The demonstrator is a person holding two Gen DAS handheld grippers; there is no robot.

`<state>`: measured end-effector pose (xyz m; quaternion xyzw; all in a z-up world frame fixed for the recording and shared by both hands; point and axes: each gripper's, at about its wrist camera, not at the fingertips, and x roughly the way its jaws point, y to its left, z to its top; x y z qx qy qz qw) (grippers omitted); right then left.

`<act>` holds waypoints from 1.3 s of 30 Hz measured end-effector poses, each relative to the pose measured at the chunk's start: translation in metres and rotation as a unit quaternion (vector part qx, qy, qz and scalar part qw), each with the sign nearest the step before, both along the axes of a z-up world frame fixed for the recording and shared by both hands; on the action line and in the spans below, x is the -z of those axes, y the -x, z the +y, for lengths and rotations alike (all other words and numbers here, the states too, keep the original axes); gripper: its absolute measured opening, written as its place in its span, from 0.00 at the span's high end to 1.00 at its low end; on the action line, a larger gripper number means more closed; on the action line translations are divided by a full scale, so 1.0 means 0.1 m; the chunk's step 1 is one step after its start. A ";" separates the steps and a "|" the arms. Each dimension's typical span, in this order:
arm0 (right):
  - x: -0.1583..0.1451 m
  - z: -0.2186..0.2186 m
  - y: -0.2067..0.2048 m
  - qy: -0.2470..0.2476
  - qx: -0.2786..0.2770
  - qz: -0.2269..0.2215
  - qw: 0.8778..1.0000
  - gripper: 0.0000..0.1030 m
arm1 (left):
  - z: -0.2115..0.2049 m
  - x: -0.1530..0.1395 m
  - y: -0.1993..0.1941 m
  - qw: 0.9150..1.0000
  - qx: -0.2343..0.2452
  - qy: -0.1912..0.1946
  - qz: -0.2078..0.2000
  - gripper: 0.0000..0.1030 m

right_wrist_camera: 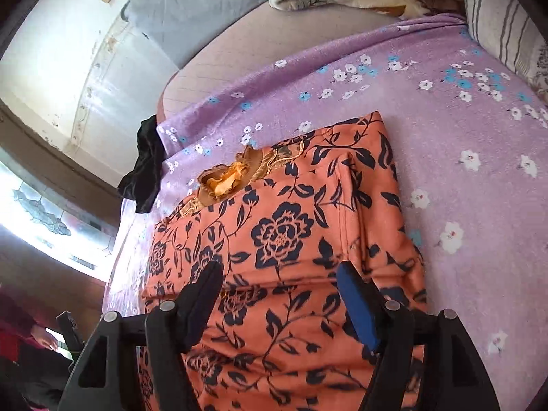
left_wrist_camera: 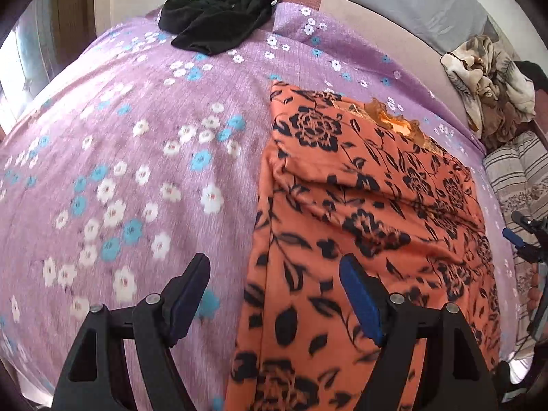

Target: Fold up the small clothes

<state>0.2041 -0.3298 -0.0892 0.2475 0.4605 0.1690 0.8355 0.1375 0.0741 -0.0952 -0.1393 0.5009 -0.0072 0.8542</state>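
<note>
orange garment part-folded, black one still waiting

the orange floral garment lies flat on the bed with both long sides turned in, its neckline at 12 o'clock (probably a lengthwise fold done; the near end is cut off from view). the left gripper and right gripper hover over it, fingers apart and empty. crosswise folds look still to come. a crumpled black garment at 11 o'clock sits unfolded.

On the bedsheet before you lies the garment; beyond it, far left, you have dark clothes at the edge; a blanket far right.
</note>
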 end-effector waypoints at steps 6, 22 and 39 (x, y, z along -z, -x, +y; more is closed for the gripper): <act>0.21 -0.75 1.07 0.006 0.026 0.068 0.997 0.30 | 0.18 0.18 0.83 0.999 -0.002 0.020 0.046 0.24; 0.71 -0.62 2.21 -0.073 -0.020 0.147 0.986 0.36 | -0.02 0.37 1.32 0.997 -0.004 0.045 0.068 0.23; 0.22 -0.79 2.31 -0.050 -0.008 0.099 0.994 0.94 | 0.30 -0.44 1.66 0.998 -0.027 0.063 -0.011 0.94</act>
